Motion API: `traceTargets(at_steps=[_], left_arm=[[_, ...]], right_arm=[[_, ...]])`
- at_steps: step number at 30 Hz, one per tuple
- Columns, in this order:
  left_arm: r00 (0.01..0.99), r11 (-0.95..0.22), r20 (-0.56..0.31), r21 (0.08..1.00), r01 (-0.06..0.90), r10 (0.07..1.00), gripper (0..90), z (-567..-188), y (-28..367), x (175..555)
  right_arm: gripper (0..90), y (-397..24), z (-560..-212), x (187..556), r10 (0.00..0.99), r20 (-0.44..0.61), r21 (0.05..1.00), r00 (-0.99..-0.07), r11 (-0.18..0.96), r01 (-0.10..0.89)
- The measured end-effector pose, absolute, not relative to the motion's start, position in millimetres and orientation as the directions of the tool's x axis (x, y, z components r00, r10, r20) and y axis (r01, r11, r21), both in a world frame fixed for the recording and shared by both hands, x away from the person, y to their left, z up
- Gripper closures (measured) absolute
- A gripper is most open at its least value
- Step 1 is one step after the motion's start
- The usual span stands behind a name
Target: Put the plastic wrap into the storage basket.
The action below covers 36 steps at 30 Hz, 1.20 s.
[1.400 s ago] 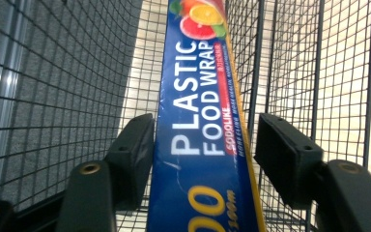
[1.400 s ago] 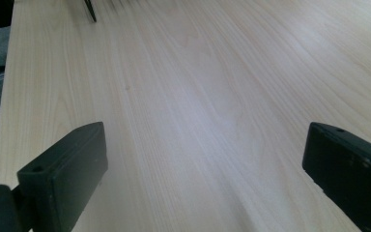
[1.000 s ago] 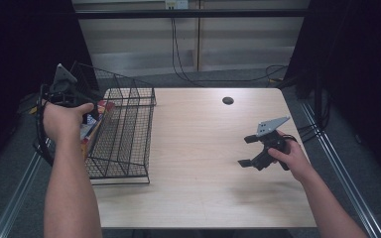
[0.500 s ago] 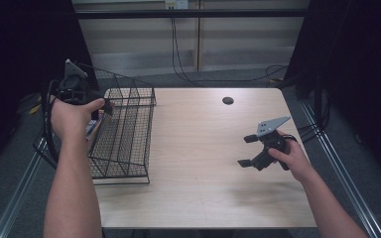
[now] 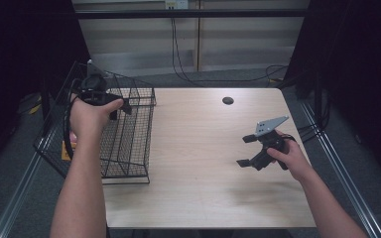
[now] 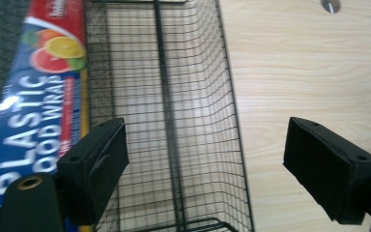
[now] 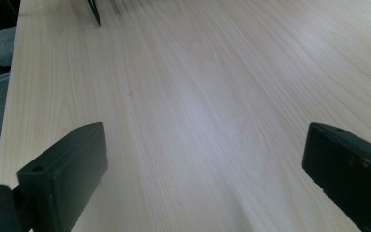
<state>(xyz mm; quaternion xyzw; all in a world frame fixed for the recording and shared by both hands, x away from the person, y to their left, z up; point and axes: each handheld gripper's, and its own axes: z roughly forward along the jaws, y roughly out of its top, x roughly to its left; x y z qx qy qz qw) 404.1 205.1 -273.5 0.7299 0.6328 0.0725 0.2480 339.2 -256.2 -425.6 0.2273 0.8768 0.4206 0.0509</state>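
Trouble looms: left claw [image 6: 207, 164] hangs wide and empty over the wire basket [image 6: 193, 121], plastic wrap box [image 6: 34, 111] alongside; descending, it could snag mesh. Right claw [image 5: 250, 150] wide, empty, above desk [image 5: 198, 148].

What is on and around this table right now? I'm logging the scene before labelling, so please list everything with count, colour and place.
Wire basket: one, black, at the table's left edge, hanging partly past it.
Plastic food wrap box: one, blue and red with fruit pictures, lying along the basket's outer side wall; whether inside or outside it, I cannot tell.
Table: one, light wood, centre of the high view.
Round hole: one, dark, near the table's far edge.
Cables: a few, black, on the floor behind the table.
Left tool: one, black, jaws open, above the basket.
Right tool: one, black with a grey plate, jaws open, over the table's right part.
Hands: two, the left by the basket, the right on the right tool.
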Motion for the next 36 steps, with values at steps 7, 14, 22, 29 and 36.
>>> traceTargets(at_steps=[7,14,22,29,36], left_arm=[[0.256,-0.131,-0.218,0.462,0.877,0.942,14.3,-280.4,186.5,405.2],[0.298,-0.168,-0.219,0.467,0.868,0.929,13.5,-287.5,173.3,404.1],[0.36,-0.216,-0.233,0.479,0.851,0.903,12.9,-296.3,158.0,401.7],[0.411,-0.248,-0.249,0.498,0.831,0.877,12.0,-302.5,143.3,399.9],[0.462,-0.296,-0.241,0.504,0.811,0.854,10.7,-308.7,130.3,397.1]], right_arm=[[2.0,-256.8,-425.1,339.2,0.441,0.102,0.763,-0.892,0.541,0.355],[2.1,-256.8,-424.9,338.8,0.442,0.102,0.762,-0.891,0.541,0.356],[2.1,-257.0,-424.9,338.8,0.442,0.1,0.762,-0.891,0.542,0.355],[2.1,-256.6,-425.2,338.5,0.443,0.102,0.761,-0.891,0.543,0.356],[2.0,-256.6,-425.2,338.2,0.441,0.101,0.76,-0.892,0.544,0.355]])
